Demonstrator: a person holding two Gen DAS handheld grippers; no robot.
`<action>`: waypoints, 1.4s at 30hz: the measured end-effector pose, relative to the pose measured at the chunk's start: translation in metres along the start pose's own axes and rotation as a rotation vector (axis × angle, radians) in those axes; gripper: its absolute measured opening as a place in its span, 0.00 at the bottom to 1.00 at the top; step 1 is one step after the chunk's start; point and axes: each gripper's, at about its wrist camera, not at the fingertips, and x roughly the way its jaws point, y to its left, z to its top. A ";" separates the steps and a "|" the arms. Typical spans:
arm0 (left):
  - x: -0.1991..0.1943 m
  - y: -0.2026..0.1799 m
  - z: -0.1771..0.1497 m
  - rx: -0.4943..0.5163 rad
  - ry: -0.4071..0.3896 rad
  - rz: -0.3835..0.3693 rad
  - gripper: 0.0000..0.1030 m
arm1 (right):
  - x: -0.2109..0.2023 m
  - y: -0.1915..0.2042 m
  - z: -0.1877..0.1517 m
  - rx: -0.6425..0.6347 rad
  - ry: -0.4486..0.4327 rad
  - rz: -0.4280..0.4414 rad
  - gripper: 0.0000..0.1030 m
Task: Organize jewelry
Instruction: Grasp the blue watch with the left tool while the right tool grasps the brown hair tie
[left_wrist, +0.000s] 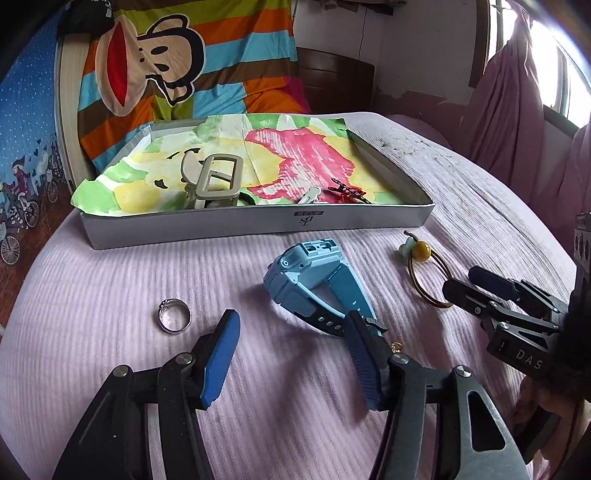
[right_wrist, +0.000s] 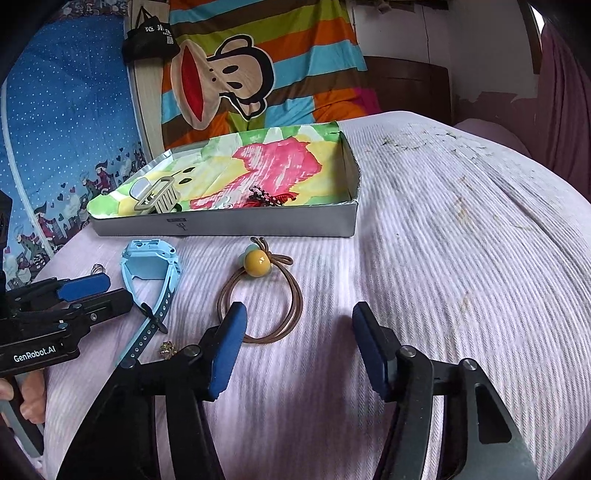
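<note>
A ribbed lilac bedspread (left_wrist: 110, 280) covers the bed, and on it sits a shallow grey tray (left_wrist: 258, 227) lined with crinkled paper (left_wrist: 288, 155) painted in pink, yellow and green. Inside the tray lie a beige plastic claw clip (left_wrist: 212, 181) with an open rectangular frame, a small pale clip (left_wrist: 308, 195) and a tangle of red knotted cord (left_wrist: 347, 192). In front of the tray, on the spread, rest a glossy silver ring (left_wrist: 174, 316), a chunky light-blue plastic watch (left_wrist: 314, 280) with a perforated strap, a thin brown elastic hair tie (right_wrist: 262, 306) looped in a circle with a smooth mustard bead (right_wrist: 257, 263), and a tiny gold charm (right_wrist: 167, 348) near the watch strap. The left gripper (left_wrist: 291, 332) stands wide open and holds nothing; its blue ridged right pad (left_wrist: 364, 363) lies over the end of the watch strap, though contact cannot be confirmed, and the ring is just beyond its left pad. The right gripper (right_wrist: 299, 321) is likewise spread wide and empty, its left pad (right_wrist: 229, 350) overlapping the near edge of the hair-tie loop, its right pad over bare spread. A hand (right_wrist: 26, 391) grips the left gripper's handle.
</note>
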 end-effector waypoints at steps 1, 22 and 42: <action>0.001 0.000 0.000 -0.006 0.000 -0.004 0.53 | 0.001 0.000 0.000 0.003 0.000 0.000 0.48; 0.024 0.006 0.011 -0.198 0.006 -0.197 0.30 | 0.018 0.002 0.001 0.025 -0.004 0.021 0.35; 0.036 -0.009 0.019 -0.185 0.007 -0.324 0.09 | 0.027 -0.003 -0.003 0.055 0.012 0.044 0.26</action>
